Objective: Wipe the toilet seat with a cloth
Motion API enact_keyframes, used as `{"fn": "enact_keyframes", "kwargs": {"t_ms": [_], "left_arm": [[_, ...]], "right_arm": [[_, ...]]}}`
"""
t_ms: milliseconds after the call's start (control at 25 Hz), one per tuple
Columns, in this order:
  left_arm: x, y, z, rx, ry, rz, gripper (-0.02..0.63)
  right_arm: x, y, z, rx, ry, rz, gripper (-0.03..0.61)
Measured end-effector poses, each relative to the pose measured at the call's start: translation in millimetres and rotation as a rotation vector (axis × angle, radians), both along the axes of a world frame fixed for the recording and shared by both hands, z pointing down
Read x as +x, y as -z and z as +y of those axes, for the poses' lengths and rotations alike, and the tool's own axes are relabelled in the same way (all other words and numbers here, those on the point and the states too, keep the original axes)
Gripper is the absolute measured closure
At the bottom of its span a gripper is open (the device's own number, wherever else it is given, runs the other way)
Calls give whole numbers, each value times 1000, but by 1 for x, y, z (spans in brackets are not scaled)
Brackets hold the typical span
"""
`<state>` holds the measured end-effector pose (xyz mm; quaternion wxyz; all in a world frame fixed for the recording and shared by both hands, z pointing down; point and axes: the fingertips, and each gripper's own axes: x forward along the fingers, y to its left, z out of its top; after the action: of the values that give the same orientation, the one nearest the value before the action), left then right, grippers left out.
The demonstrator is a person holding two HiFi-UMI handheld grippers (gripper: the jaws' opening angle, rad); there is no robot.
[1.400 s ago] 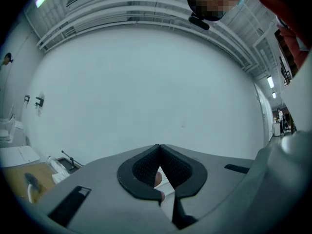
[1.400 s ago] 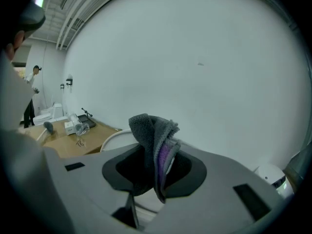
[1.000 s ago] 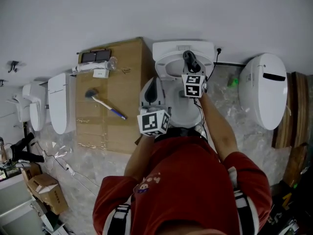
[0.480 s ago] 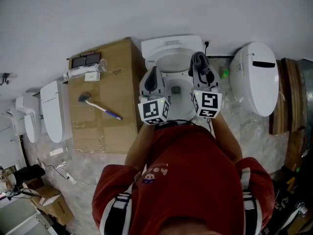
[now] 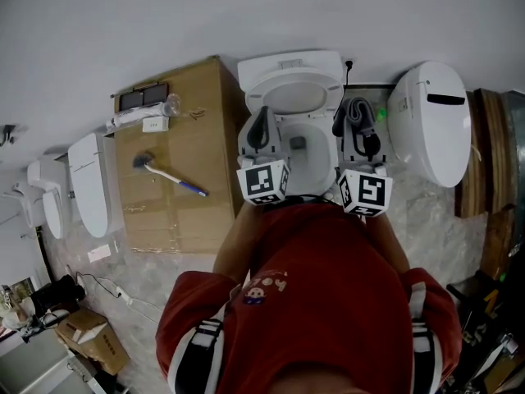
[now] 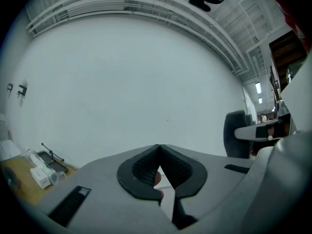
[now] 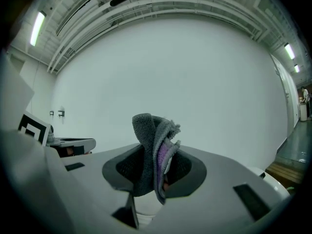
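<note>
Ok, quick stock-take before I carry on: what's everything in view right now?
toilet: one, white, lid up, centre, against the wall
toilet unit: one, white, on the floor right of the toilet
side units: at least two, white, far left
cardboard box: one, brown, left of the toilet
brush: one, white handle with blue end, lying on the cardboard box
small items: a few, dark and white, box's far edge; too small to name
small carton: one, brown, floor, bottom left
cloth: one, grey with purple, in the right gripper
left gripper: jaws shut, empty
right gripper: jaws shut on the cloth
person's top: red, bottom of head view
</note>
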<state>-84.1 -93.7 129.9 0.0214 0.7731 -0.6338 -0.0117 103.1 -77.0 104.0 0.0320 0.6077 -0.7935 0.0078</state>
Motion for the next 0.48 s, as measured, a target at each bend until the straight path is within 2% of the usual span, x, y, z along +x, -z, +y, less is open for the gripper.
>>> {"fn": "enact_keyframes", "kwargs": {"t_ms": [80,200,360,480], "left_arm": [[3,-12,-9,-40,-21,-42,600],[12,-39,-29,-114,-73,-164,598],[30,-66,-65,-163,-151,-337,517],[42,-86,-95,-199,-202,-491,481]], "right_arm": [[1,3,0,6,-9,6,485],[3,5,0,10,-22,14,485],[11,3,3,4,-51,29,485],[19,2,5,-3,-70,32,485]]}}
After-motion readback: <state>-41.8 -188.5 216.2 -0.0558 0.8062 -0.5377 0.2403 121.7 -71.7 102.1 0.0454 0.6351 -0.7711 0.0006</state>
